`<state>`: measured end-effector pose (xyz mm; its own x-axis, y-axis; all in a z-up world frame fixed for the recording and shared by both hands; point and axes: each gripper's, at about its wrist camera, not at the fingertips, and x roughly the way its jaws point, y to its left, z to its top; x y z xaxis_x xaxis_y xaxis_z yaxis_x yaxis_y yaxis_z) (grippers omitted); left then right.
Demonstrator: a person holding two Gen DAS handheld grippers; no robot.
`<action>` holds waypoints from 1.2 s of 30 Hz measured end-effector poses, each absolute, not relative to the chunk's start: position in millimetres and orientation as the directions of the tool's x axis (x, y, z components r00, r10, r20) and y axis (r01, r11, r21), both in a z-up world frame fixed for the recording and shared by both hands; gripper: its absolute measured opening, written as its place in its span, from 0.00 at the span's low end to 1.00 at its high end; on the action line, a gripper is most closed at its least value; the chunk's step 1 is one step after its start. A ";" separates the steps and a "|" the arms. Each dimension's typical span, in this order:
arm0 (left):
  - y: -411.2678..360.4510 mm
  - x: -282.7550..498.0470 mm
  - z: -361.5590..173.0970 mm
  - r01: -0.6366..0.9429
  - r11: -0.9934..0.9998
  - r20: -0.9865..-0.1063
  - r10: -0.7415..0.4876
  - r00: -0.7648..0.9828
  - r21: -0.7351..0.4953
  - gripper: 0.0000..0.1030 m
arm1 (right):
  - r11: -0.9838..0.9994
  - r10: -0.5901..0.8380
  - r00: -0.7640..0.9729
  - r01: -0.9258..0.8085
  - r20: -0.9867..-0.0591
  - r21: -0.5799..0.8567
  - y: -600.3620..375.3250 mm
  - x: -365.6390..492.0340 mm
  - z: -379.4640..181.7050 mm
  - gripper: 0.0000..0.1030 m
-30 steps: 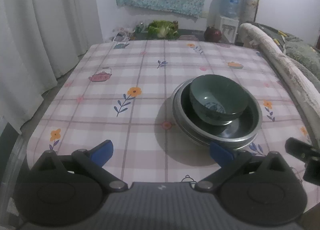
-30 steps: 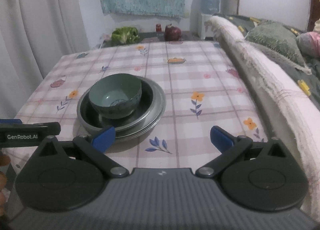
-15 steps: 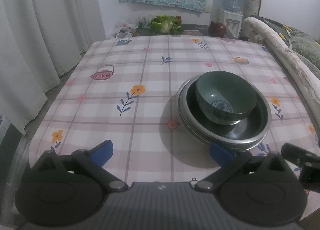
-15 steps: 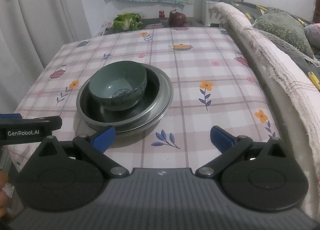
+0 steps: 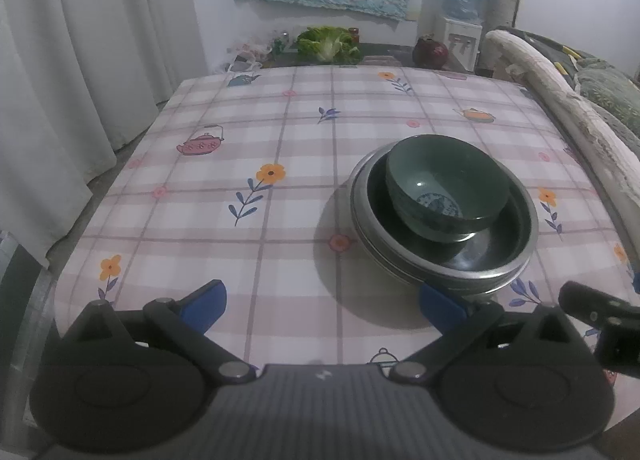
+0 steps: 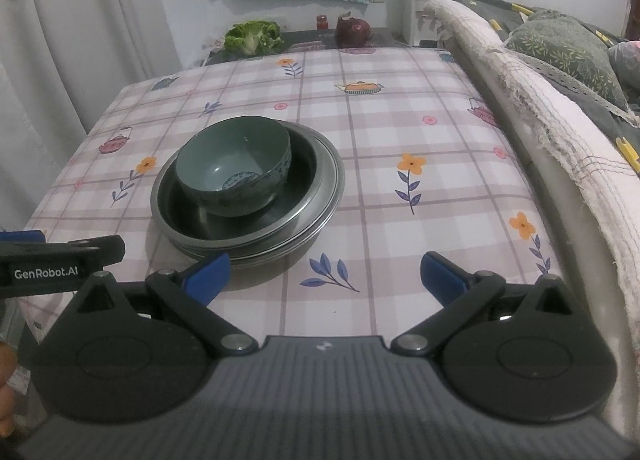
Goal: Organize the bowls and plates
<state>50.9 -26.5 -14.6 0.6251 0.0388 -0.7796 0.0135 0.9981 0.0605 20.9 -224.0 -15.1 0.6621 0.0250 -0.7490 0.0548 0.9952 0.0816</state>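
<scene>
- The left gripper [image 5: 323, 307] sits at the bottom of the left wrist frame, jaws spread wide with nothing between them; its right blue fingertip [image 5: 442, 308] lies just in front of the plate stack's near rim.
- The right gripper [image 6: 325, 277] fills the bottom of the right wrist frame, likewise spread and empty, its left blue fingertip [image 6: 208, 273] just beside the stack's near edge.
- A green bowl [image 5: 446, 185] rests in a dark plate [image 5: 500, 248] stacked on metal plates [image 6: 330, 188], right of centre in the left view, left of centre in the right.
- They stand on a checked tablecloth [image 5: 280, 196].
- Leafy greens [image 6: 252, 36] lie beyond the far edge, upper centre.
</scene>
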 end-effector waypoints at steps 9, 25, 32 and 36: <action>-26.8 50.3 -14.4 0.014 0.998 -0.779 0.038 0.626 0.060 1.00 | 0.995 0.025 0.662 0.054 -0.749 0.082 -223.6 20.6 -14.4 0.99; -28.6 48.7 -12.0 0.015 0.998 -0.777 0.037 0.628 0.059 1.00 | 0.996 0.025 0.663 0.048 -0.748 0.075 -220.1 19.0 -8.1 0.99; -28.5 48.9 -11.4 0.015 0.998 -0.777 0.037 0.629 0.060 1.00 | 0.996 0.027 0.661 0.044 -0.750 0.075 -218.5 20.4 -7.3 0.99; -29.2 48.5 -11.1 0.014 0.998 -0.778 0.037 0.627 0.059 1.00 | 0.996 0.027 0.661 0.044 -0.750 0.075 -218.5 20.4 -7.4 0.99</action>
